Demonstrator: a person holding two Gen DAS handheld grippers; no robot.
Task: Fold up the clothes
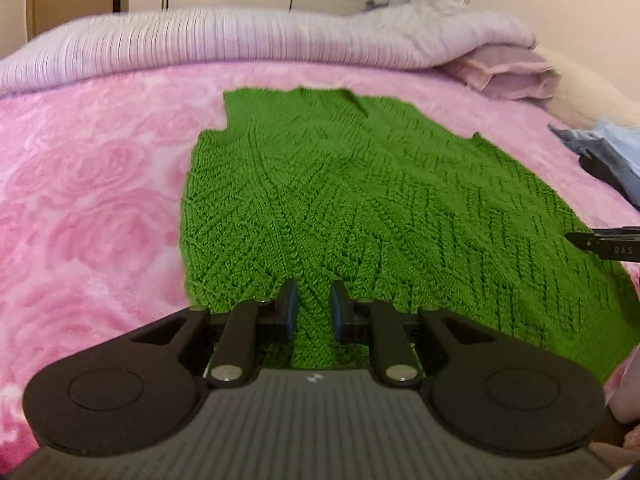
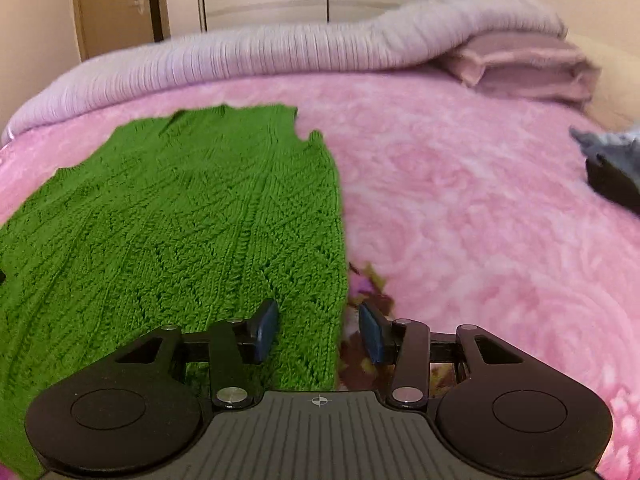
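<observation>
A green knitted sweater (image 1: pixel 360 208) lies flat on a pink rose-patterned blanket (image 1: pixel 92 200). My left gripper (image 1: pixel 314 308) is at the sweater's near edge, its jaws narrowly apart with a ridge of green knit between the pads. The right gripper's tip (image 1: pixel 600 242) shows at the sweater's right edge. In the right wrist view the sweater (image 2: pixel 180 232) fills the left half. My right gripper (image 2: pixel 318 330) is open, straddling the sweater's right edge, left pad over the knit, right pad over the blanket (image 2: pixel 480 220).
A lilac ribbed blanket roll (image 1: pixel 240 40) lies across the far side, with a folded mauve cloth (image 2: pixel 528 64) beside it. Blue-grey clothes (image 1: pixel 612 156) lie at the right. Wardrobe doors stand behind the bed.
</observation>
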